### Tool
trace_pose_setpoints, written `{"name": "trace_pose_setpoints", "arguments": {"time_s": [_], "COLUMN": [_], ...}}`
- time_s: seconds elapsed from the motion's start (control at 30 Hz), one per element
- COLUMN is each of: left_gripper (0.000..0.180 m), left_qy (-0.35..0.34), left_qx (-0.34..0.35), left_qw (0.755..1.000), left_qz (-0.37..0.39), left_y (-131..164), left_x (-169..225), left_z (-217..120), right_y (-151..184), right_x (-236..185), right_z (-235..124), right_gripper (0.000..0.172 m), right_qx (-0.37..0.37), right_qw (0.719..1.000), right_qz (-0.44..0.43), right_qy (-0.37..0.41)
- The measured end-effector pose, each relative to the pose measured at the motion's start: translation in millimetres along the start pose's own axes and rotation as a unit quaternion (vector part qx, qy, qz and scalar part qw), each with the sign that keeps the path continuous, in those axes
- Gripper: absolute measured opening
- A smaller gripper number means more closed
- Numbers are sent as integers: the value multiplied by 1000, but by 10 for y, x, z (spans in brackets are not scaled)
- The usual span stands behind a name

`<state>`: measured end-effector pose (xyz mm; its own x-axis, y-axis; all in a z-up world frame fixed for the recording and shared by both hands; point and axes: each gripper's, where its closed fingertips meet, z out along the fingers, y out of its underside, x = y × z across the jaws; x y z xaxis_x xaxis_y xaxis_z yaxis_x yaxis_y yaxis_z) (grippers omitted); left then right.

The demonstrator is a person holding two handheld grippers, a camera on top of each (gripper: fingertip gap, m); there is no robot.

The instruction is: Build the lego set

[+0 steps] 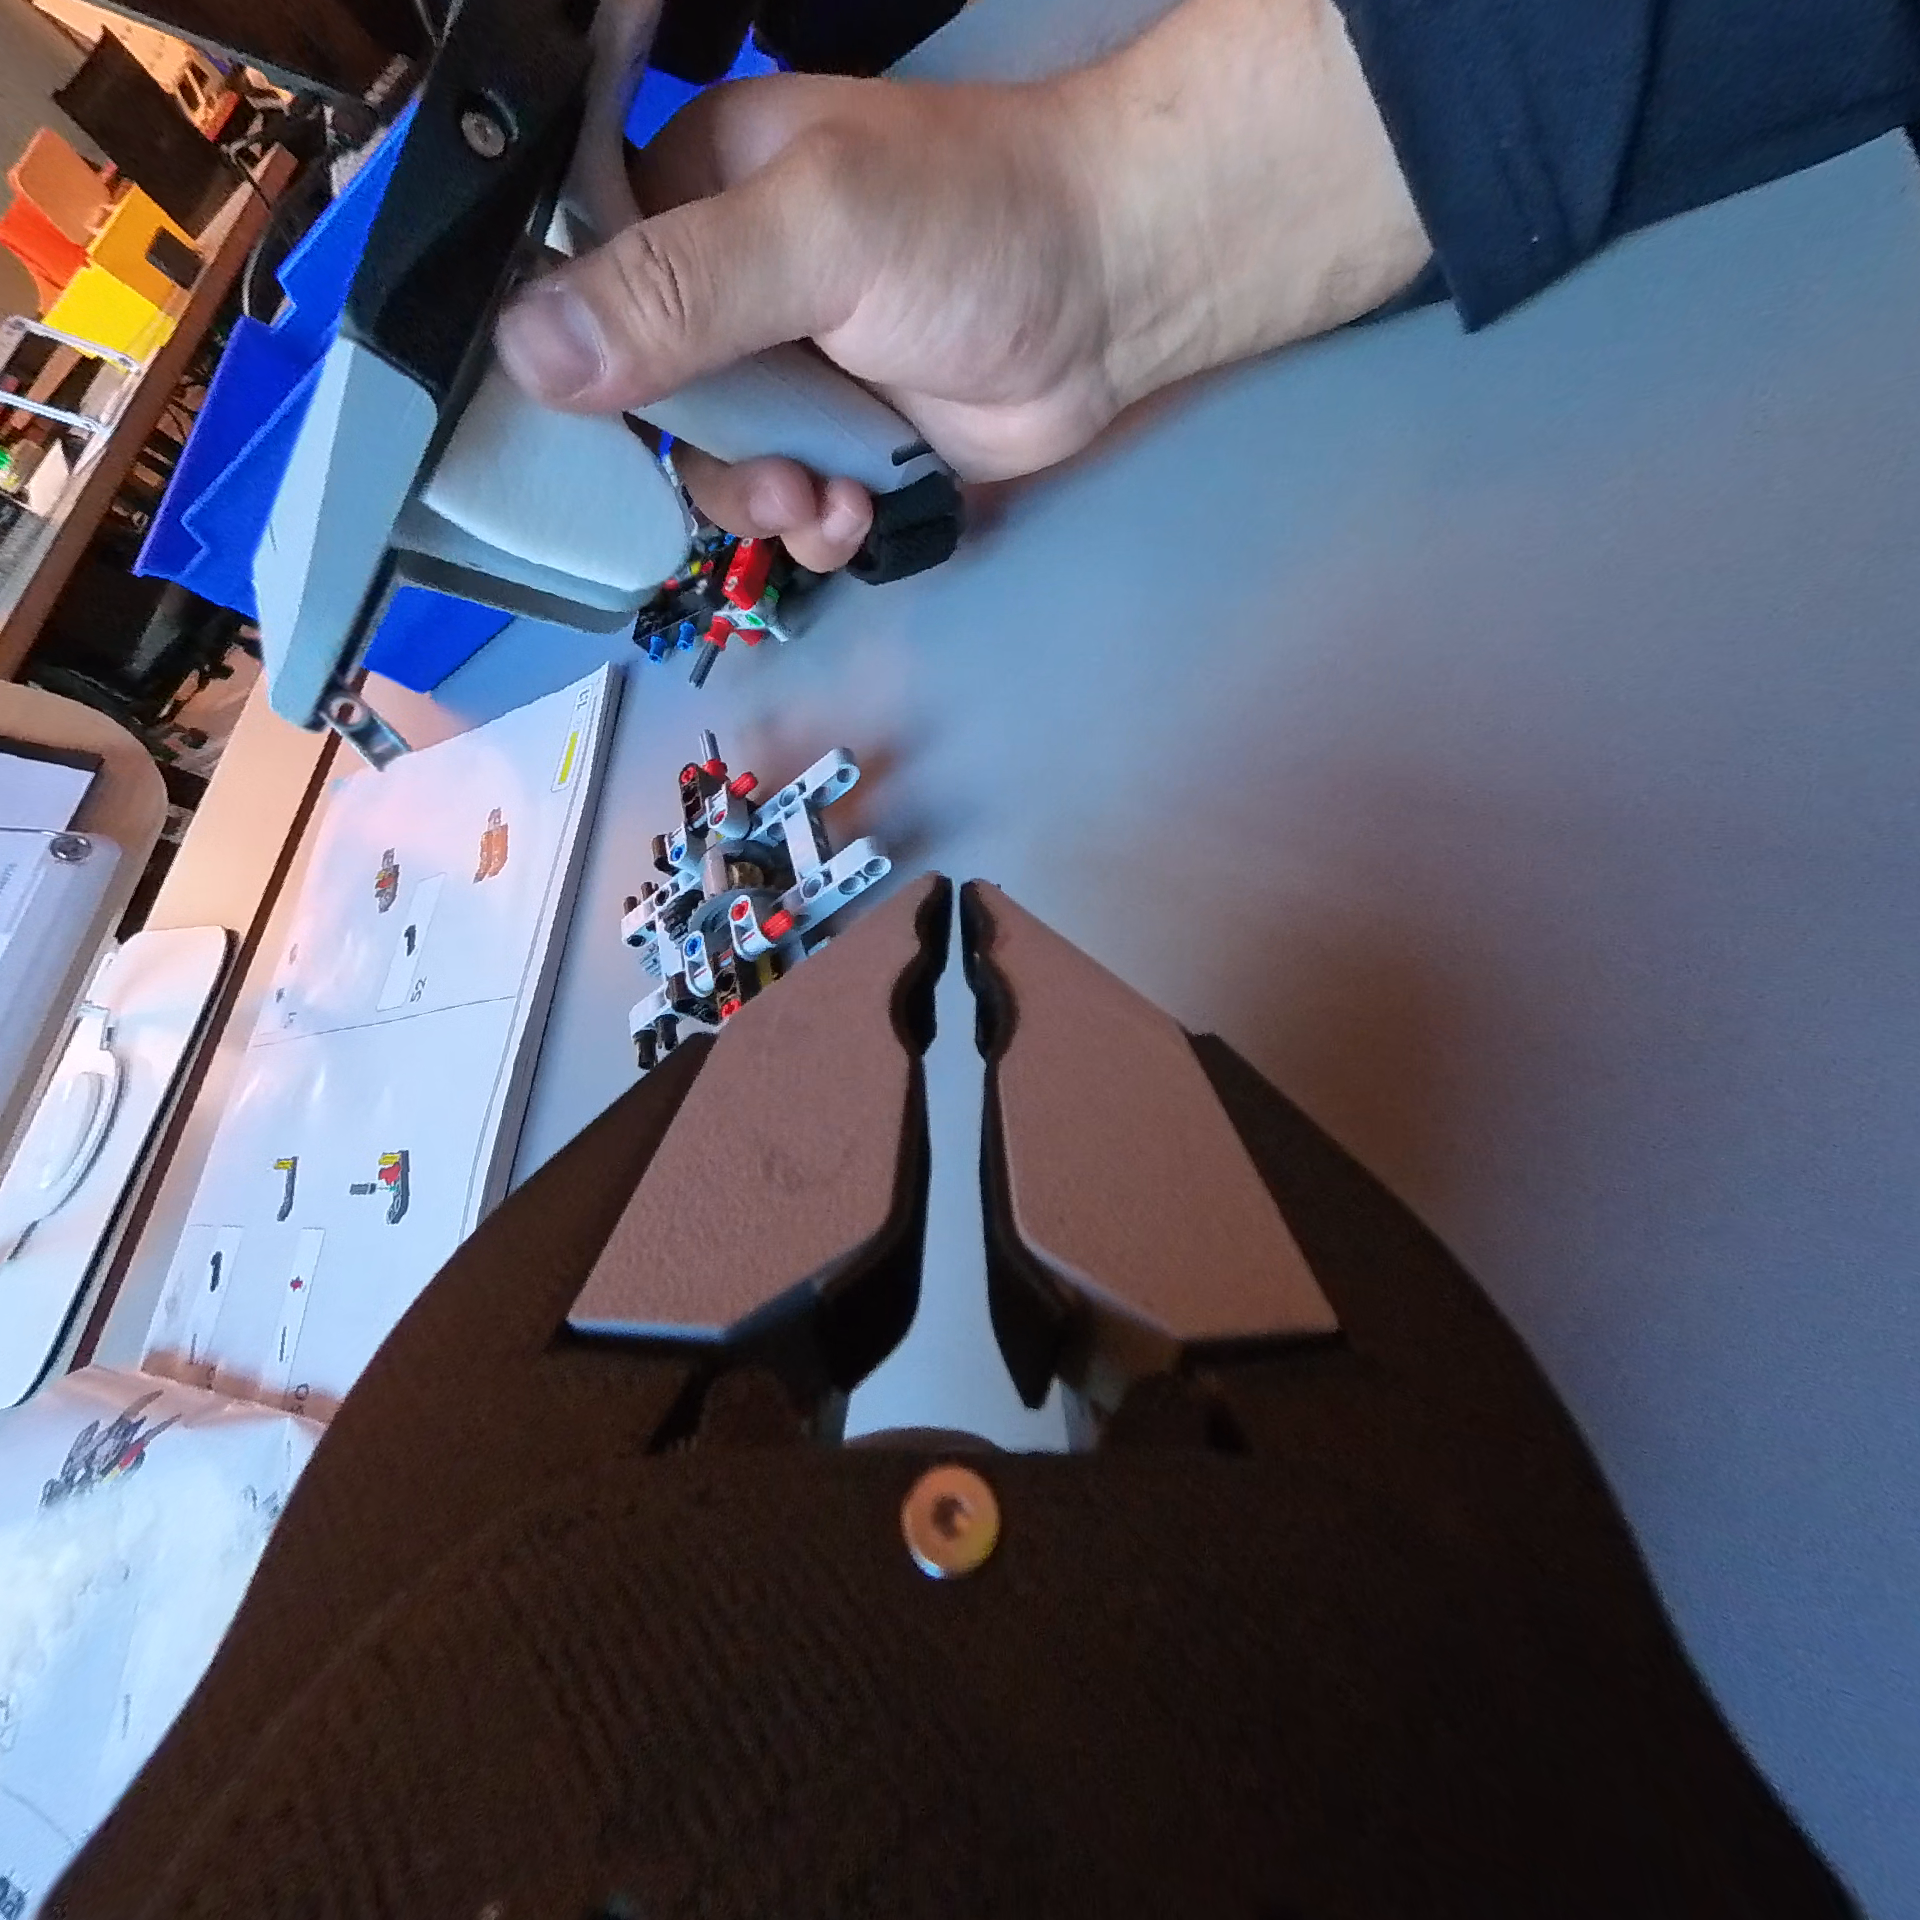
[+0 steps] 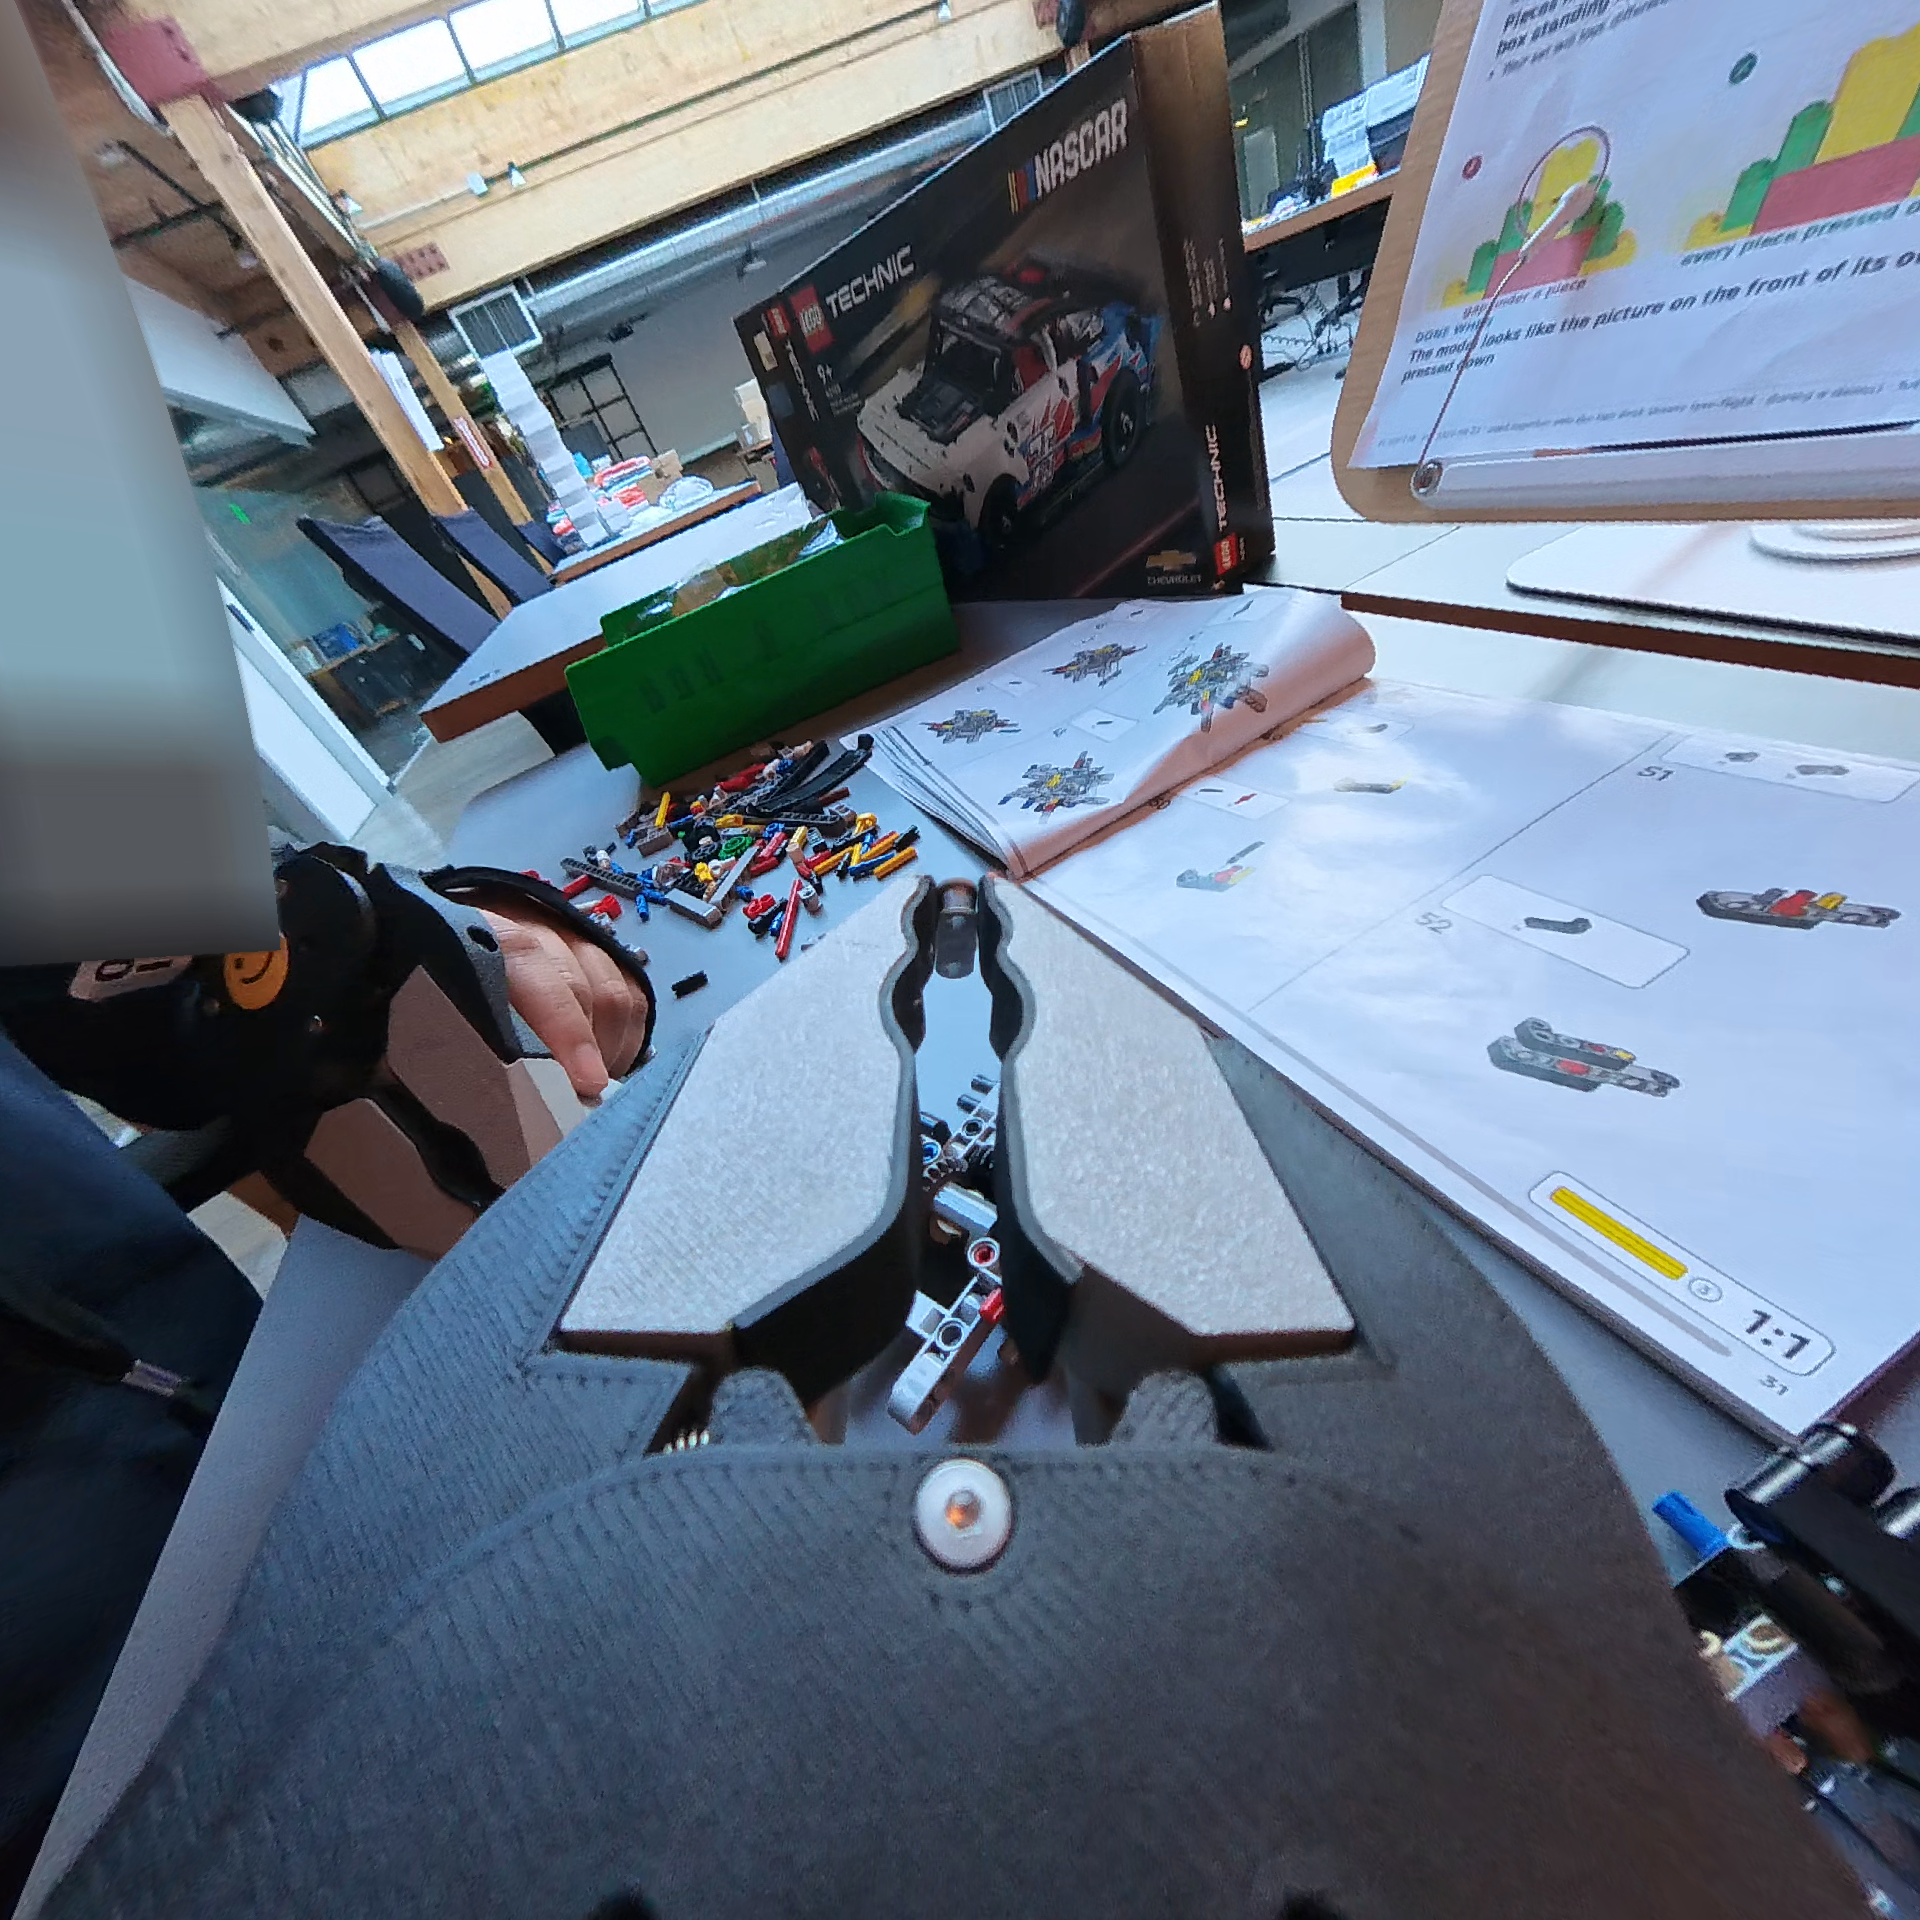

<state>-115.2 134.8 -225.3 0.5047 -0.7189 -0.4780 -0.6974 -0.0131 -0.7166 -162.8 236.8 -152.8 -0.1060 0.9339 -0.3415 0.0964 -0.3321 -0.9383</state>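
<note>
Right wrist view: right tool (image 2: 956, 914) narrow, clamped on a small grey pin (image 2: 954, 930); left tool (image 1: 956, 904) closed, empty.

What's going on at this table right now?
A person holds a two-finger tool in each hand at a grey table. The right tool grips a small grey peg at its tips. The left tool is closed, holding nothing, beside a grey-and-white brick assembly. An open instruction booklet, loose pieces and a green bin lie nearby.

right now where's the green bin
In the right wrist view, the green bin sits upper left of centre on the table, behind the loose brick pile and beside the set's box.
</note>
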Motion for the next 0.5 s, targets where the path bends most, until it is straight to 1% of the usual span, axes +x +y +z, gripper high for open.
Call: {"name": "trace_pose_setpoints", "arguments": {"time_s": [0.2,0.3,0.33,0.4,0.47,0.5], "left_gripper": [0,0,0,0,0,0], "left_qy": [-4,-4,-5,-14,-25,-28], "left_qx": [0,-8,-9,-12,-15,-16], "left_qw": [1000,1000,1000,999,999,998], "left_qz": [-10,-24,-29,-33,-39,-46], "left_y": [9,46,55,66,78,82], "left_x": [-40,-61,-71,-117,-176,-200], "left_z": [-12,-1,-3,-19,-43,-53], "right_y": [8,65,129,333,624,786], "right_x": [3,-49,-44,-102,-259,-325], "right_z": [1,-25,-49,-137,-296,-398], "right_gripper": [4,4,3,4,4,4], "right_qx": [-2,-23,-40,-101,-193,-242], "right_qw": [1000,999,999,991,968,953], "right_qz": [7,7,20,82,153,178], "right_qy": [-5,-22,-20,-27,-39,-30]}}
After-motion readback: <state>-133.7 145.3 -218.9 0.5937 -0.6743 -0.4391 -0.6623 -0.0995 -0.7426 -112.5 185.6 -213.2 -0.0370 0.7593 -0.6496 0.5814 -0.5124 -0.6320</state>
